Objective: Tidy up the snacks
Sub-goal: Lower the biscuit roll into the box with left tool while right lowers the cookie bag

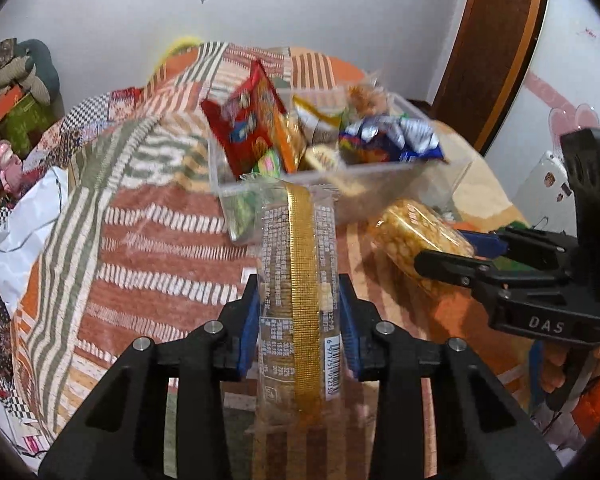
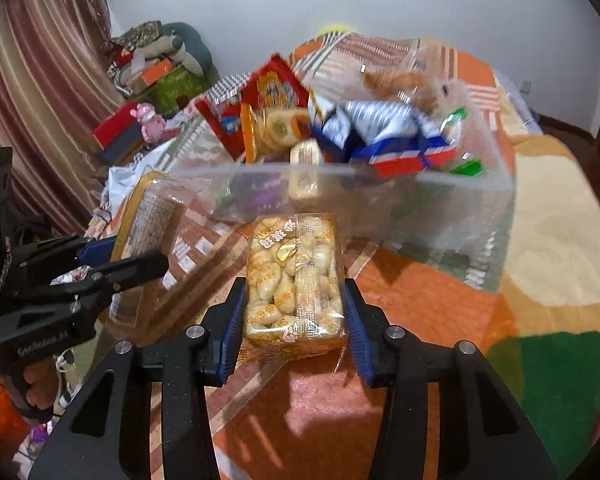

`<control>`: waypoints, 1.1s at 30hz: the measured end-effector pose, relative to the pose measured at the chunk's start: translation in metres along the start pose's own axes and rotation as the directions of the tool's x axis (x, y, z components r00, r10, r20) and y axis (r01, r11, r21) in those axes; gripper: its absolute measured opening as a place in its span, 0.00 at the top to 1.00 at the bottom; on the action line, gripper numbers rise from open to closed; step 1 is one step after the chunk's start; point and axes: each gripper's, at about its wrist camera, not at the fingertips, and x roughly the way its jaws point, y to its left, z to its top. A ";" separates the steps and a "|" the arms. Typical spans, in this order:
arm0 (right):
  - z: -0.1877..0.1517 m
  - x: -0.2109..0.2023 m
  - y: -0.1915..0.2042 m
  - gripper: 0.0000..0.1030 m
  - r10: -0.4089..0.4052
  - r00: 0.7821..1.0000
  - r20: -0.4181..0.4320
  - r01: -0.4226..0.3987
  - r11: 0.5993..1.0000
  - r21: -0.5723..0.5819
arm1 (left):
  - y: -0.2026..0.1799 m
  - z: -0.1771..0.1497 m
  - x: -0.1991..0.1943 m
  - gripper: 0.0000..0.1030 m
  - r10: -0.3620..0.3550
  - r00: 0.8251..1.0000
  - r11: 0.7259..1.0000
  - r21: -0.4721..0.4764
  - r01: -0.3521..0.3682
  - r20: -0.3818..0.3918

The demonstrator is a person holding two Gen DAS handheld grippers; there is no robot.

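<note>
My left gripper [image 1: 299, 312] is shut on a long clear cracker pack with a gold seam [image 1: 300, 280], held just short of a clear plastic bin [image 1: 380, 184]. The bin holds several snacks, among them a red bag [image 1: 244, 120] and blue-and-silver packets [image 1: 396, 140]. My right gripper [image 2: 296, 320] is shut on a clear pack of pale puffed snacks [image 2: 292, 276], held in front of the same bin [image 2: 440, 208]. The right gripper also shows in the left wrist view [image 1: 448, 256], the left gripper in the right wrist view [image 2: 120, 256].
The bin stands on a bed with an orange, green and cream patchwork cover [image 1: 160, 220]. A white plastic bag [image 1: 24, 224] lies at the bed's left edge. Boxes, cushions and a pink toy [image 2: 150, 120] are piled against the wall. A wooden door frame [image 1: 496, 40] is at the right.
</note>
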 end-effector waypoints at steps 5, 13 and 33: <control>0.011 -0.022 -0.003 0.59 -0.005 0.997 0.076 0.004 1.000 0.014 | 0.000 0.020 -0.010 0.65 -0.011 0.999 1.000 -0.010 0.011 0.046; 0.036 -0.050 -0.013 0.59 -0.050 0.977 0.205 0.047 0.999 0.019 | -0.004 0.057 -0.019 0.65 -0.044 0.992 0.999 -0.019 0.047 0.122; 0.071 -0.020 -0.058 0.59 -0.158 0.964 0.214 0.144 0.986 0.079 | -0.004 0.127 0.037 0.65 -0.040 0.988 0.996 -0.069 0.051 0.146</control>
